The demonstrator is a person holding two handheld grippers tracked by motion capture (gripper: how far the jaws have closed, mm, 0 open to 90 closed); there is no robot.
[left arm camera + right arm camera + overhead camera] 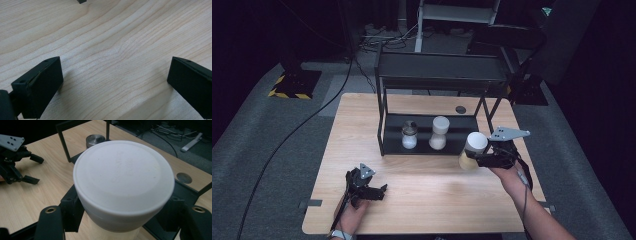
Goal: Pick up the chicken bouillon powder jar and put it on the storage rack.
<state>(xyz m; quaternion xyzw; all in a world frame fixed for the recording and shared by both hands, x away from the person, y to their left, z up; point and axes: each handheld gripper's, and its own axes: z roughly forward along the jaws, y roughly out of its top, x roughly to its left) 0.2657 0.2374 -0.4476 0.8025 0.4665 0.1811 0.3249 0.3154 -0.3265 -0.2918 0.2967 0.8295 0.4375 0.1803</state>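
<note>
My right gripper (pixel 477 159) is shut on a white-lidded jar (pixel 473 148) with pale contents, held tilted above the table just in front of the black shelf rack (pixel 384 125). In the right gripper view the jar's white lid (pixel 123 178) looms close between the jaws. On the rack's lower shelf stand a small glass jar with a metal lid (pixel 409 135) and a taller white-lidded jar (pixel 439 132). My left gripper (pixel 383 191) rests low over the table at the front left, open, with bare wood between its fingers (pixel 40 85).
The wooden table (pixel 362 130) has a round dark grommet (pixel 460 109) behind the rack. The rack's upper shelf (pixel 439 70) overhangs the lower one. Cables trail across the grey floor at the back and left. Bare tabletop lies between the two grippers.
</note>
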